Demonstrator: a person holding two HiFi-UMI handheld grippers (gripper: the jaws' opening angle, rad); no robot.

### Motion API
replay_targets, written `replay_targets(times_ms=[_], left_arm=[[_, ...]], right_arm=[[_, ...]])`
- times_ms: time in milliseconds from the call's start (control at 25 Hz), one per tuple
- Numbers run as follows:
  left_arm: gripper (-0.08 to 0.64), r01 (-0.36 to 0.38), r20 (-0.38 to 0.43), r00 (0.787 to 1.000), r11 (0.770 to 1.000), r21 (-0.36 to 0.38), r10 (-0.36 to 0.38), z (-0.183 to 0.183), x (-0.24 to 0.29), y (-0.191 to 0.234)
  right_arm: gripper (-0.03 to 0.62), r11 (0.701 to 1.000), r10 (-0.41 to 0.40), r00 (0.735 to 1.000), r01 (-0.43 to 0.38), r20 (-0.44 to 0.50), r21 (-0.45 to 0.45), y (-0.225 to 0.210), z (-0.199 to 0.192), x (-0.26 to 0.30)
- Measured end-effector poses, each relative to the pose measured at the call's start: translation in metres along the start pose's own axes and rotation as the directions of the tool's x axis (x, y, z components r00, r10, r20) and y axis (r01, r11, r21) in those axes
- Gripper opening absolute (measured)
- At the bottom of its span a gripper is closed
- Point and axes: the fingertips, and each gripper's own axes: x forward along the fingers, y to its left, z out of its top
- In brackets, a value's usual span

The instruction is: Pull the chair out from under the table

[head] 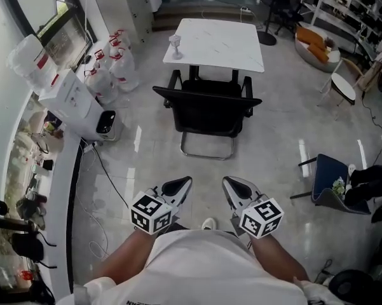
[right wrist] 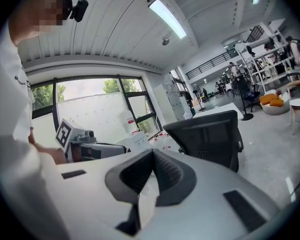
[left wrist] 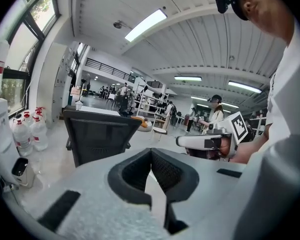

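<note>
A black mesh-backed chair (head: 206, 110) stands on the pale floor with its back towards me and its seat pushed towards the white table (head: 216, 43). A glass (head: 175, 45) stands on the table's left side. My left gripper (head: 185, 183) and right gripper (head: 227, 183) hang side by side close to my body, well short of the chair back. Both are shut with nothing between the jaws. The left gripper view shows the left gripper's (left wrist: 150, 156) shut jaws, with the chair (left wrist: 97, 134) beyond them. The right gripper (right wrist: 152, 156) points at the chair (right wrist: 207, 134) likewise.
Several water bottles (head: 111, 65) and a white appliance (head: 76, 103) with a trailing cable stand by the window wall on the left. On the right are a blue chair (head: 327, 176), a small round white table (head: 343, 88) and orange cushions (head: 314, 46). People stand far off.
</note>
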Motion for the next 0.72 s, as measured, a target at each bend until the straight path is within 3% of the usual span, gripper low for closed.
replay_targets(times_ms=[280, 440, 720], left_arm=[[0.008, -0.026, -0.076, 0.997, 0.999, -0.035, 0.023, -0.019, 0.019, 0.004], [0.008, -0.026, -0.072, 0.997, 0.998, -0.058, 0.022, -0.018, 0.032, 0.008], [0.008, -0.029, -0.022, 0.999, 0.999, 0.023, 0.03, 0.009, 0.043, 0.022]], right_arm=[[0.005, 0.998, 0.033, 0.999, -0.032, -0.022, 0.053, -0.019, -0.008, 0.011], [0.005, 0.996, 0.029, 0.999, -0.026, -0.033, 0.081, -0.031, -0.013, 0.016], [0.005, 0.998, 0.007, 1.0, -0.006, -0.004, 0.07, -0.04, 0.0, 0.022]])
